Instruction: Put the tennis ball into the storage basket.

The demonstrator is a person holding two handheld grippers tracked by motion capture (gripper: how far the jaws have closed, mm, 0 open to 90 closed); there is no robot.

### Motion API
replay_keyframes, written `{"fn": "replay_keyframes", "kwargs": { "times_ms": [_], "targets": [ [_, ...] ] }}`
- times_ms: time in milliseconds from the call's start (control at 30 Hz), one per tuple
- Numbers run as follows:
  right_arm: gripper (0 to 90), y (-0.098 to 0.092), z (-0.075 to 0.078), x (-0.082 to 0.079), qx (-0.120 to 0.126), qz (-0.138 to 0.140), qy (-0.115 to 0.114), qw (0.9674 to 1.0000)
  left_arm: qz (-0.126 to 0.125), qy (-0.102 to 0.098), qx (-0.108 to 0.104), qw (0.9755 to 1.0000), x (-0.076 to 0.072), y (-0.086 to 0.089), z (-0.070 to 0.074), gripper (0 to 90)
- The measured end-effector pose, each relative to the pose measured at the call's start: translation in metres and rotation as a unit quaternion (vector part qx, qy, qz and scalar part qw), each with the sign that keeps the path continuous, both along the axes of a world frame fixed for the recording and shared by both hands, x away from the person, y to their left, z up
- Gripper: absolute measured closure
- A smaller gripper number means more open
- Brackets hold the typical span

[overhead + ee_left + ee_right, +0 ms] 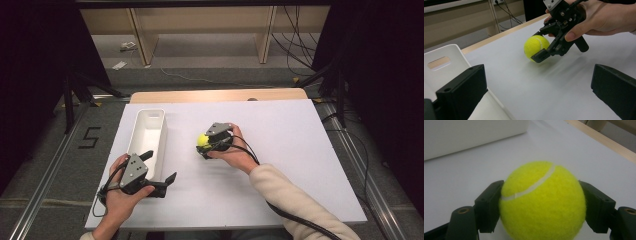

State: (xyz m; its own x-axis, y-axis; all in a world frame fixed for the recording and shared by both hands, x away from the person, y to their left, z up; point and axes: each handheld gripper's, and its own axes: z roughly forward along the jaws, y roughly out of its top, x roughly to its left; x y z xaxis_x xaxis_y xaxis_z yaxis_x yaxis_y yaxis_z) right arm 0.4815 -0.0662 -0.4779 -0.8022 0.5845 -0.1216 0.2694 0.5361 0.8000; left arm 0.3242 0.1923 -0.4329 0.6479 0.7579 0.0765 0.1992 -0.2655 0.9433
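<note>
A yellow tennis ball [202, 140] is near the middle of the white table sheet [280, 150]. My right gripper [204, 145] is shut on it. In the right gripper view both black pads [489, 206] press the sides of the ball [541, 202]. In the left gripper view the ball [534, 45] sits low, at or just above the sheet; I cannot tell which. My left gripper [160, 165] is open with nothing between its jaws, at the near end of a long white bin [150, 131]. Its wide-apart fingers [461, 92] frame the right gripper [539, 46] farther off.
The white bin's near rim [446, 57] lies just under my left jaw, and its side wall [461, 135] stands beyond the ball. A bare wooden table edge [220, 95] runs along the far side. Cables trail from both grippers toward the front edge.
</note>
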Motion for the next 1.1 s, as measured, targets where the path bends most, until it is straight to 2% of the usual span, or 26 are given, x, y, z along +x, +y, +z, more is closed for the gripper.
{"fn": "replay_keyframes", "kwargs": {
  "times_ms": [1100],
  "targets": [
    [26.8, -0.0019, 0.0089, -0.0004, 0.009, -0.001, -0.007, 0.9999, 0.000, 0.000, 0.000, 1.0000, -0.0002, 0.0000, 0.0002, 0.0]
  ]
}}
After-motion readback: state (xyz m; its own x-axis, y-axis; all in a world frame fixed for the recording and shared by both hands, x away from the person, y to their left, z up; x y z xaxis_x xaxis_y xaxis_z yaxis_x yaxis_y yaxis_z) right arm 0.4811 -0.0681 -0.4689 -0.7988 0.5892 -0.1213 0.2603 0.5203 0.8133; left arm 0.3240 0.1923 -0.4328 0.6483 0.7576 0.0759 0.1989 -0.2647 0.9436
